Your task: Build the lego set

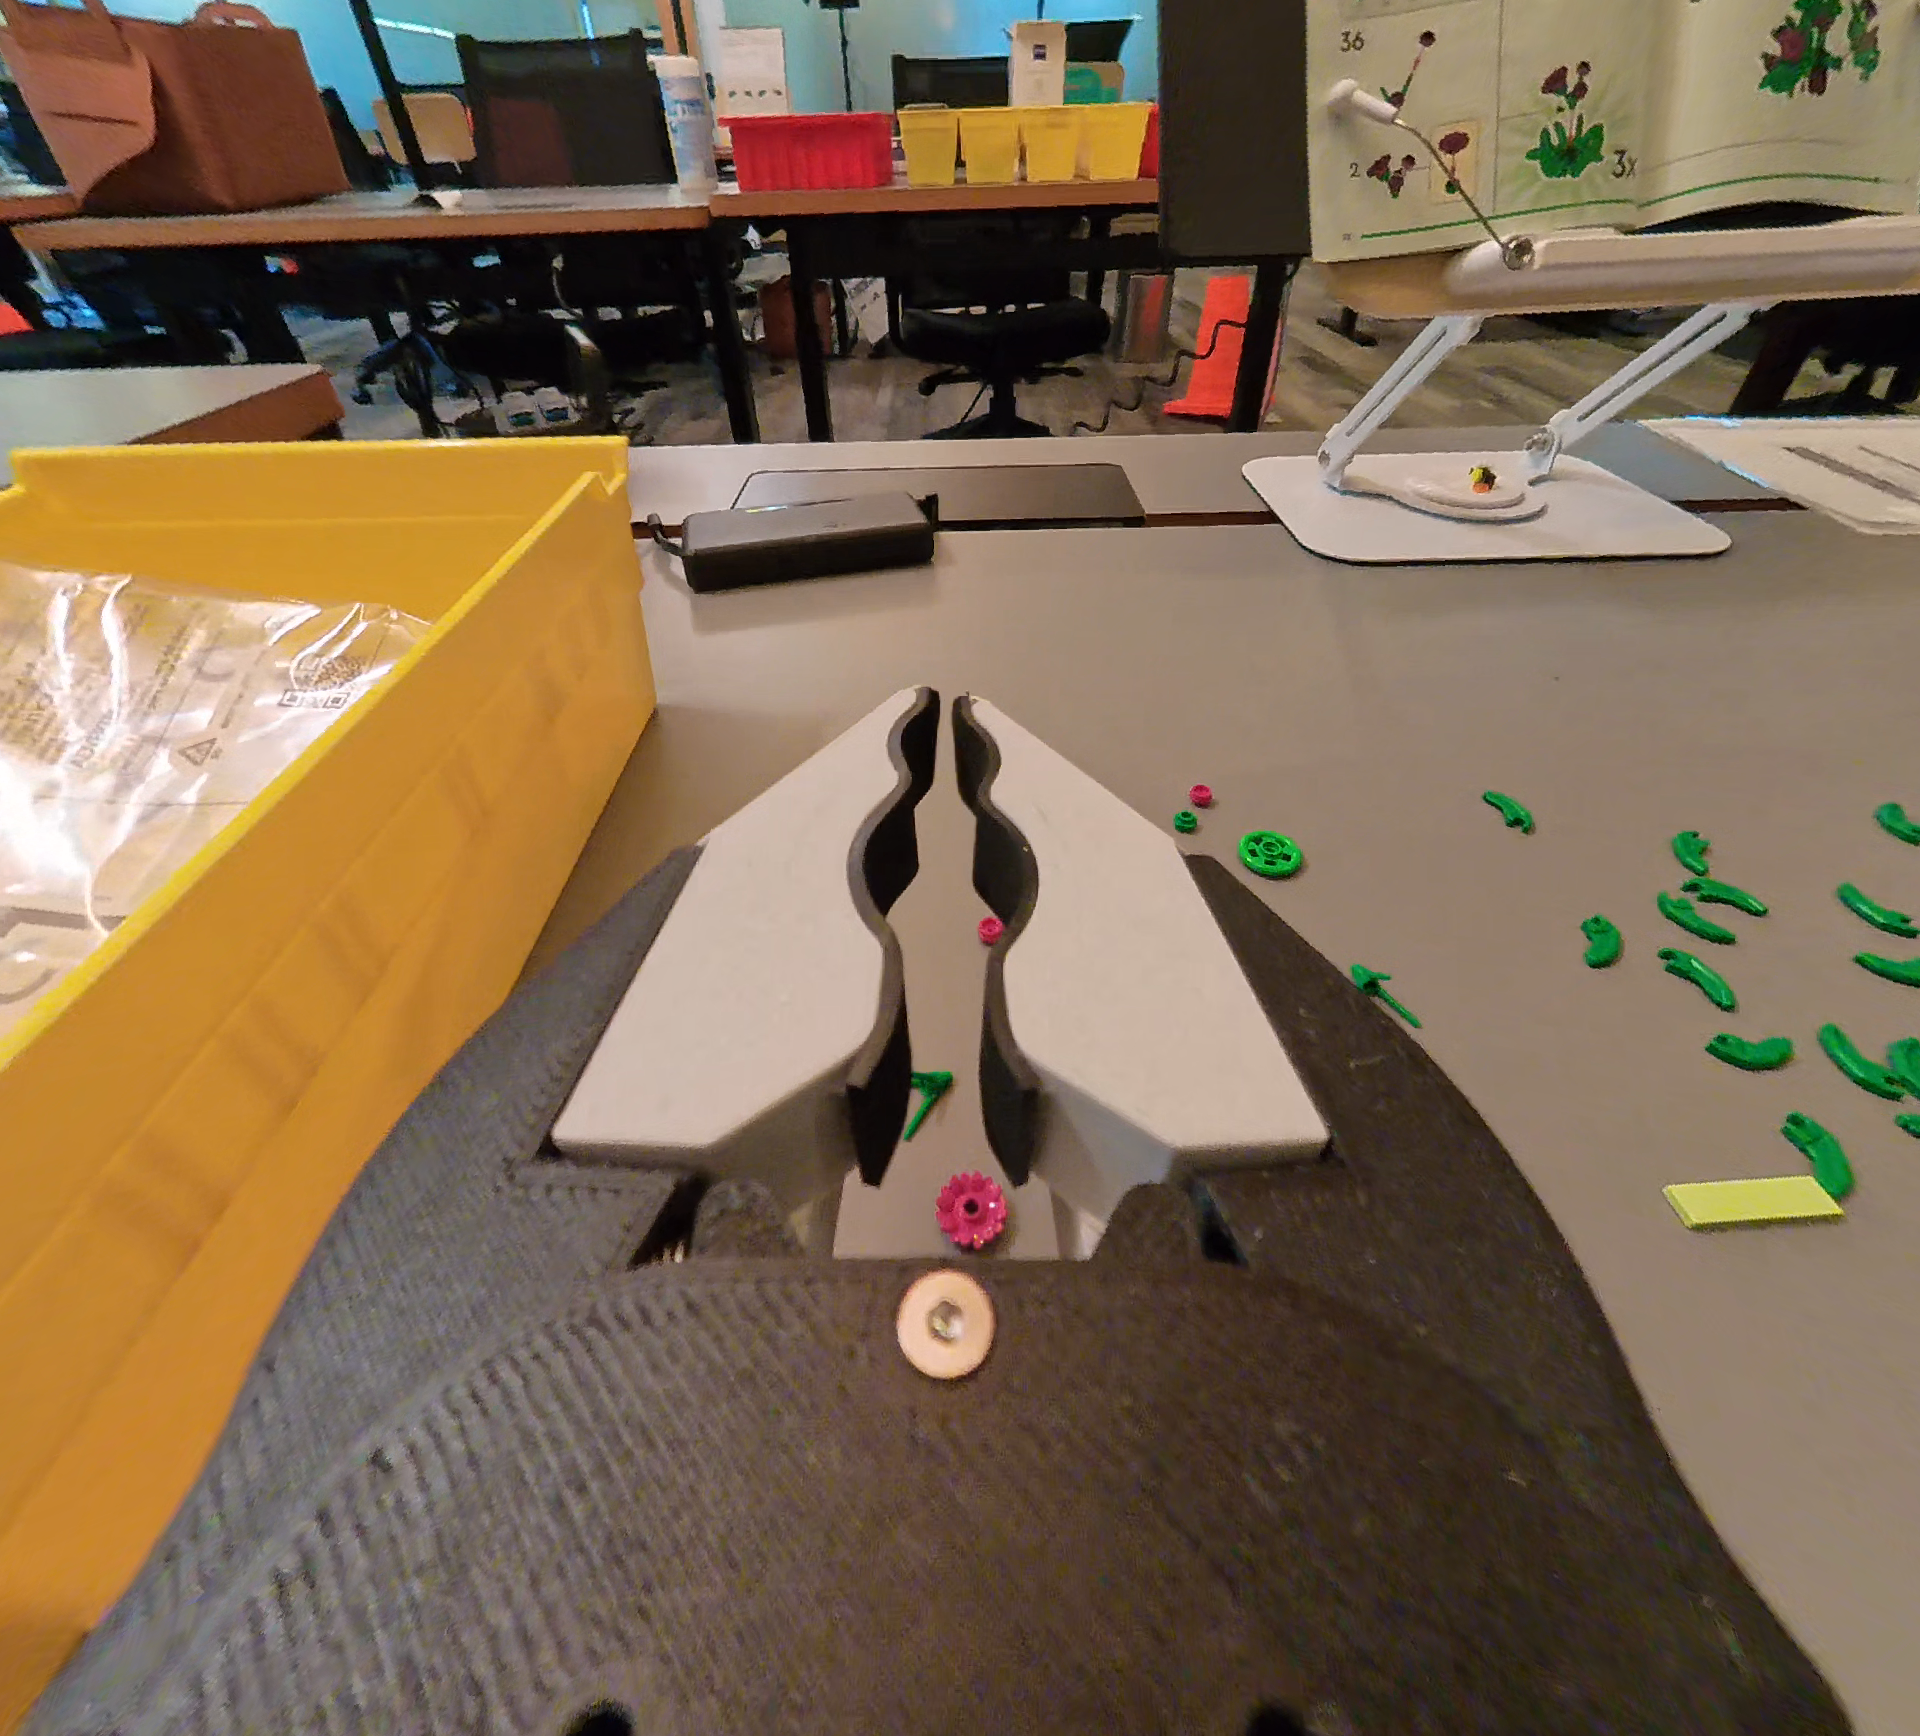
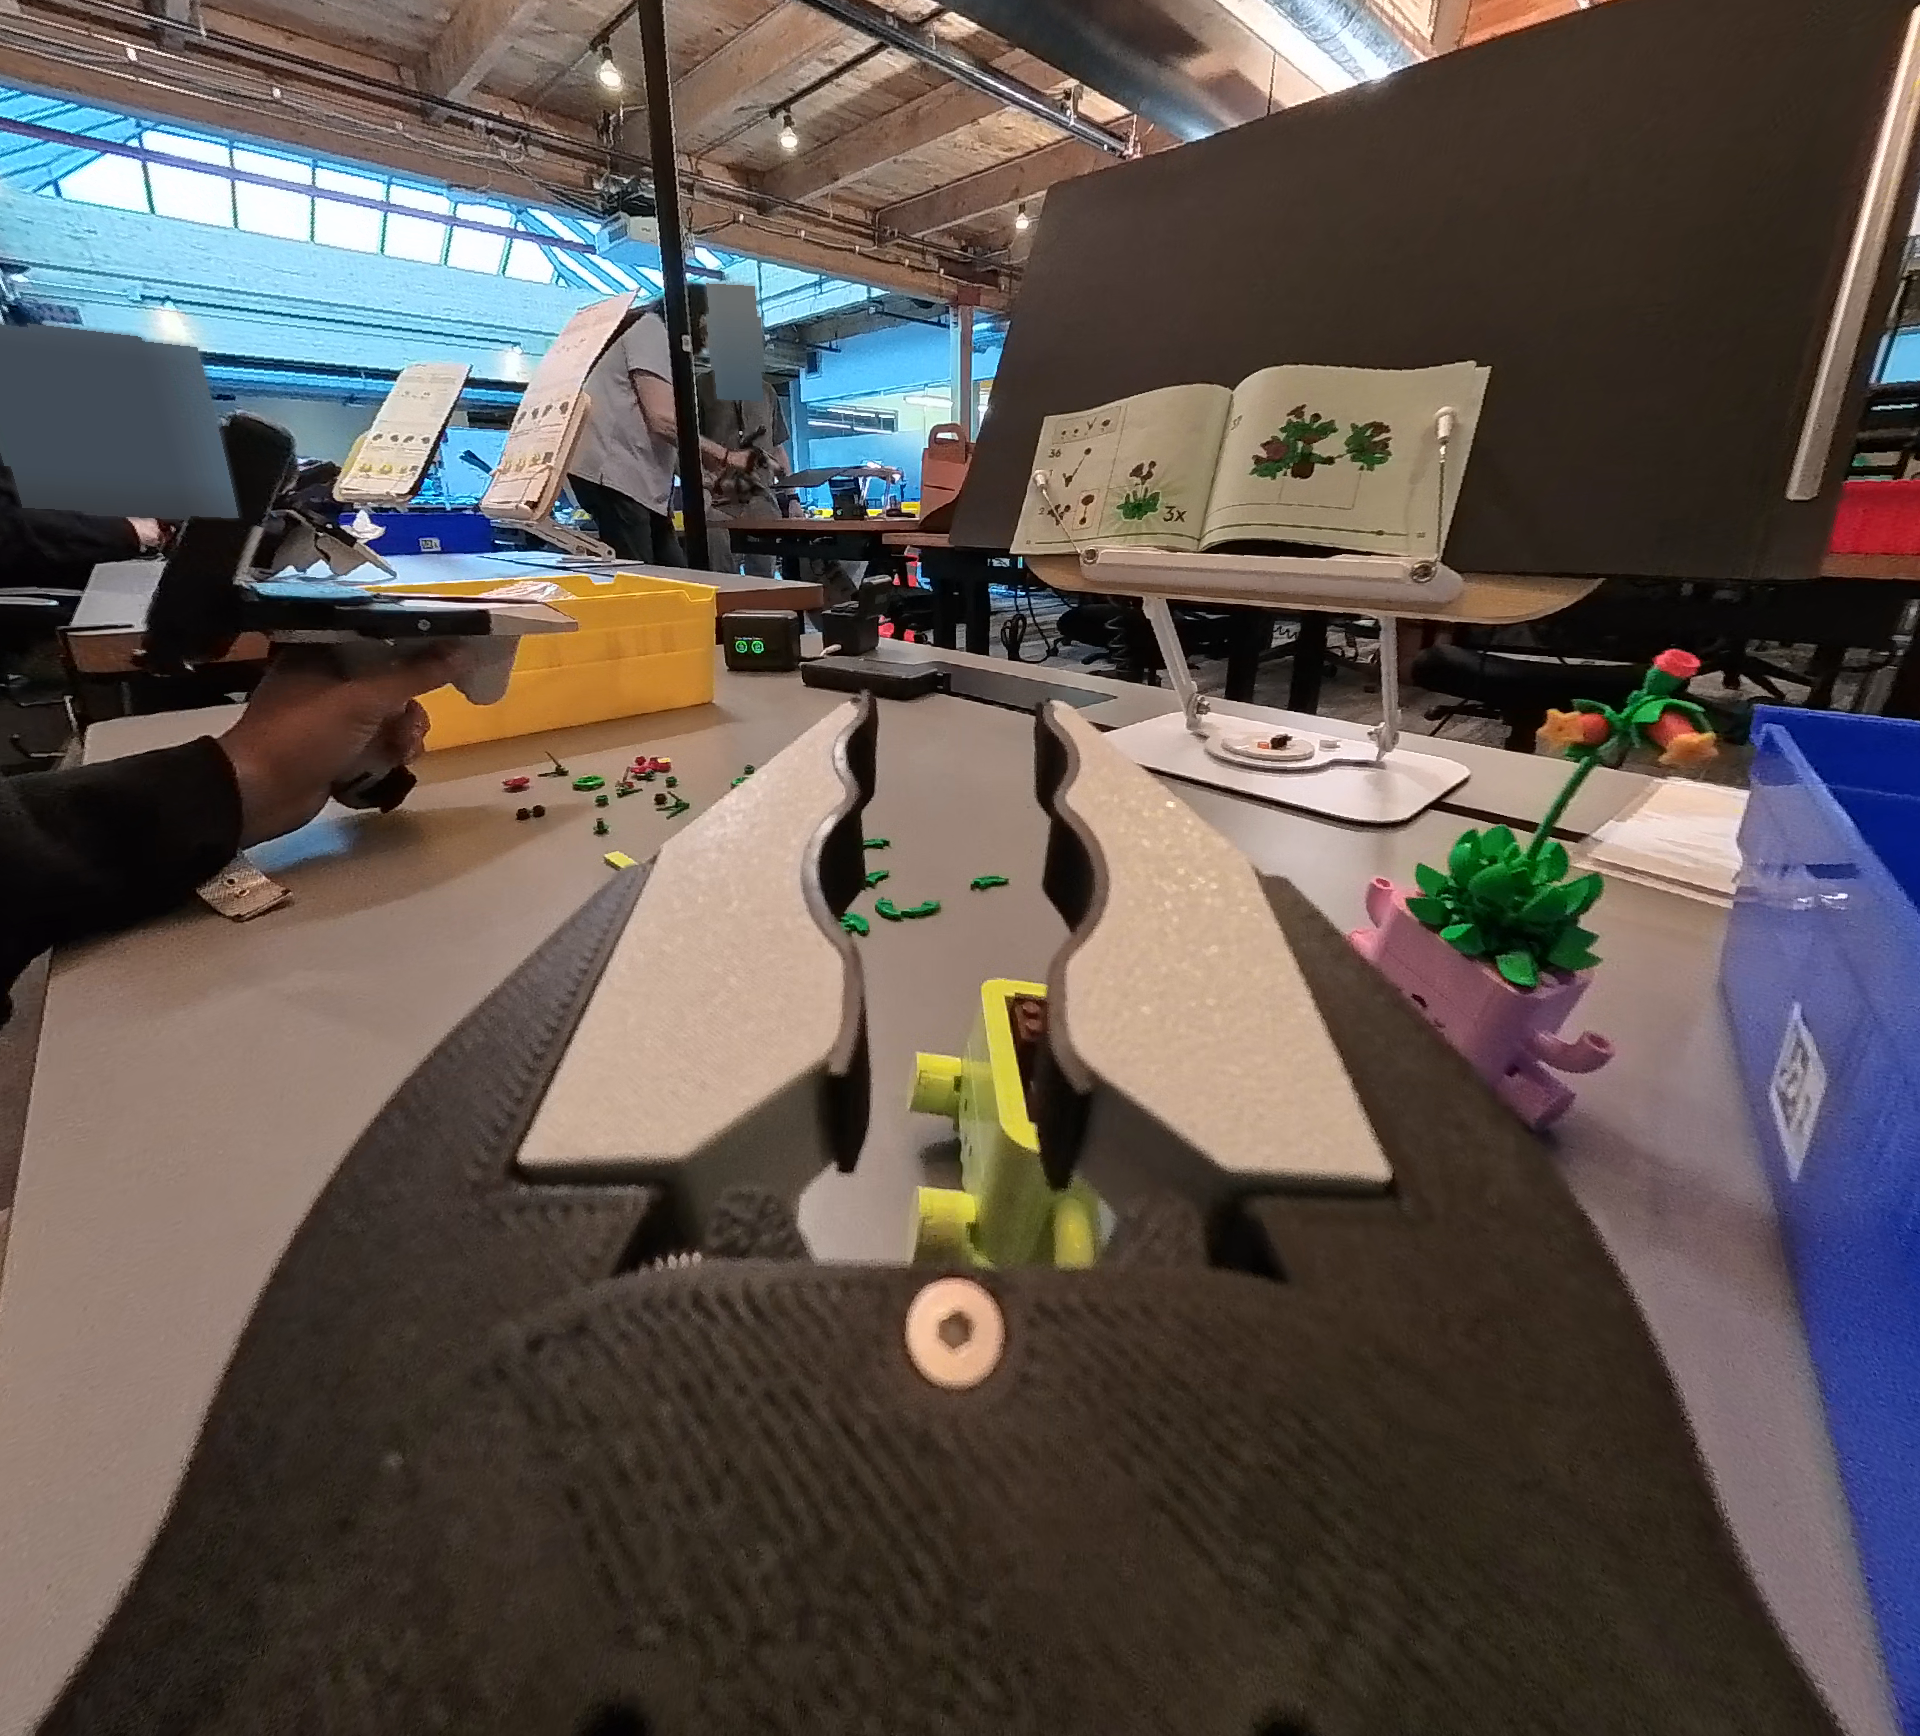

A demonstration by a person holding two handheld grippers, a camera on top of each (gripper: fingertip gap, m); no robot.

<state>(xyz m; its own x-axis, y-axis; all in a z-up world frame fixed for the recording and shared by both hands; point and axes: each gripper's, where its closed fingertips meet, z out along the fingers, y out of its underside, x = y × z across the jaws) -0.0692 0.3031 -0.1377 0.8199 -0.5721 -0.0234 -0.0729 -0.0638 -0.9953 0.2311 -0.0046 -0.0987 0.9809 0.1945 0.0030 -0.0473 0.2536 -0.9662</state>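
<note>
In the left wrist view my left gripper (image 1: 945, 699) has its fingers nearly together and holds nothing. It hovers above the grey table. Under it lie a magenta flower piece (image 1: 970, 1210), a small magenta stud (image 1: 990, 930) and a green stem (image 1: 928, 1099). Green leaf pieces (image 1: 1704, 917) are scattered to its right. My right gripper (image 2: 956, 715) is open and empty. A lime-green build (image 2: 997, 1115) sits on the table below, between the bases of its fingers. A lavender pot with a green plant and flower stalk (image 2: 1475, 990) stands to its right. The left gripper (image 2: 520, 621) shows far left, held in a hand.
A yellow bin (image 1: 312, 855) with plastic bags stands left of the left gripper. A blue bin (image 2: 1829, 1011) is at the right edge. The open instruction book on its white stand (image 2: 1247, 460) is at the back. There is a black power brick (image 1: 810, 538), a green round piece (image 1: 1270, 853) and a lime tile (image 1: 1753, 1201). Across from one pair of fingers to the other is roughly 45 cm. The magenta flower piece (image 1: 970, 1210) is closer to my left gripper, around 11 cm from its tips; the right tips are 45 cm off.
</note>
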